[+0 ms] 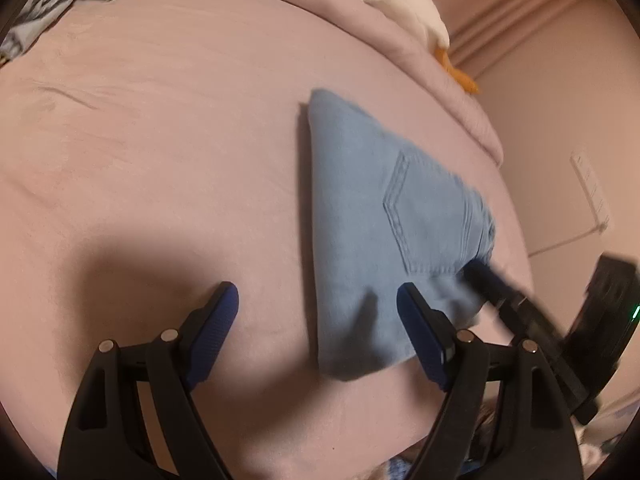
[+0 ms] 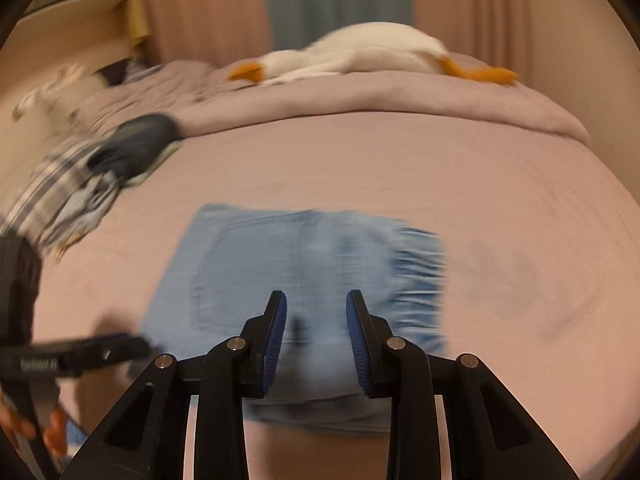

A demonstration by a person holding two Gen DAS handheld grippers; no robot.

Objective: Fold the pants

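Note:
Light blue jeans [image 1: 380, 220] lie folded into a compact bundle on the pink bed, back pocket up. They also show in the right wrist view [image 2: 304, 280], blurred. My left gripper [image 1: 318, 296] is wide open and empty, hovering over the bundle's near left edge, its right finger above the denim. My right gripper [image 2: 316, 300] is open and empty, just above the near side of the bundle. It shows in the left wrist view [image 1: 484, 276], its tips at the denim's right edge.
The pink sheet [image 1: 160, 160] covers the bed. A white plush goose [image 2: 360, 56] lies on the folded quilt at the far side. A pile of other clothes [image 2: 100, 172] sits at the far left. Curtains [image 2: 336, 0] hang behind the bed.

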